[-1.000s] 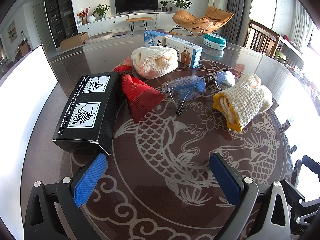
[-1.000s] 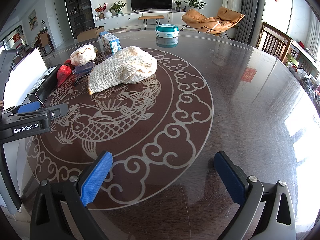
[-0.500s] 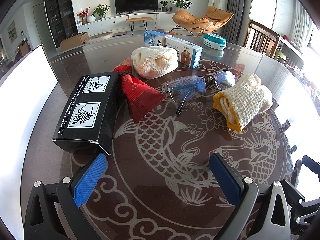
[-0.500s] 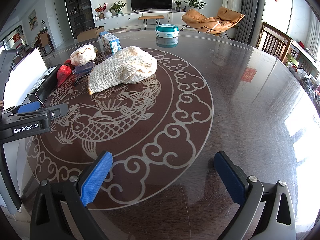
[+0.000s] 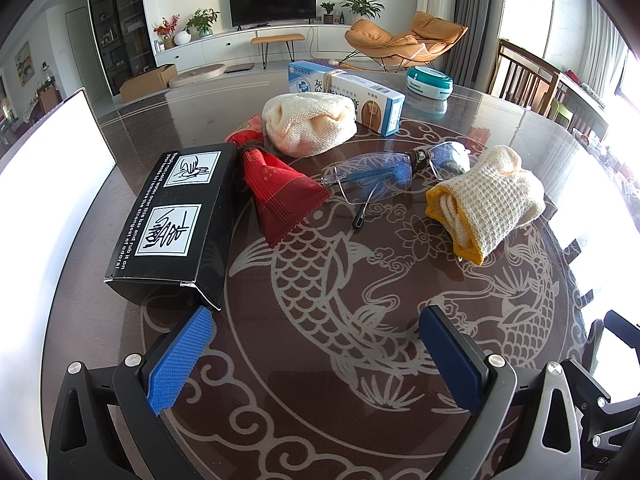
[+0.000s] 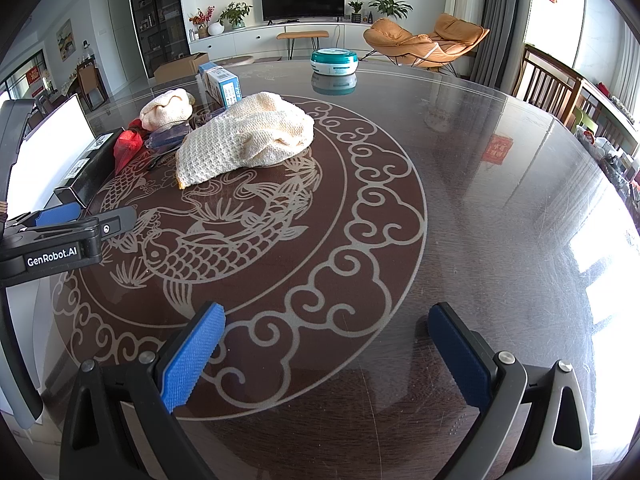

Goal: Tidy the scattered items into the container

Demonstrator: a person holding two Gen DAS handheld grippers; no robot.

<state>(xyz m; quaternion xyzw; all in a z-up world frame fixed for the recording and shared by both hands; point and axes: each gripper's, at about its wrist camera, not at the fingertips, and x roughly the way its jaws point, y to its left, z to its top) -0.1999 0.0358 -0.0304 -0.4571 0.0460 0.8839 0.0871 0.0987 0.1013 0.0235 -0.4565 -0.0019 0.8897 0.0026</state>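
Scattered on the round dark table are a black box (image 5: 176, 220), a red pouch (image 5: 280, 192), a pair of glasses (image 5: 384, 176), a rolled cream cloth with a yellow edge (image 5: 488, 208), a second cream cloth bundle (image 5: 310, 122) and a blue-and-white carton (image 5: 352, 94). My left gripper (image 5: 316, 352) hovers open near the table's front, just short of the black box, holding nothing. My right gripper (image 6: 324, 352) is open over bare table, well right of the cream cloth (image 6: 248, 140). A white container wall (image 5: 44, 184) stands at the far left.
A teal round tin (image 5: 429, 82) sits at the table's far side. Wooden chairs (image 5: 524, 78) stand past the right edge. In the right wrist view the left gripper's body (image 6: 52, 240) shows at the left. The table's right half (image 6: 500, 200) carries only reflections.
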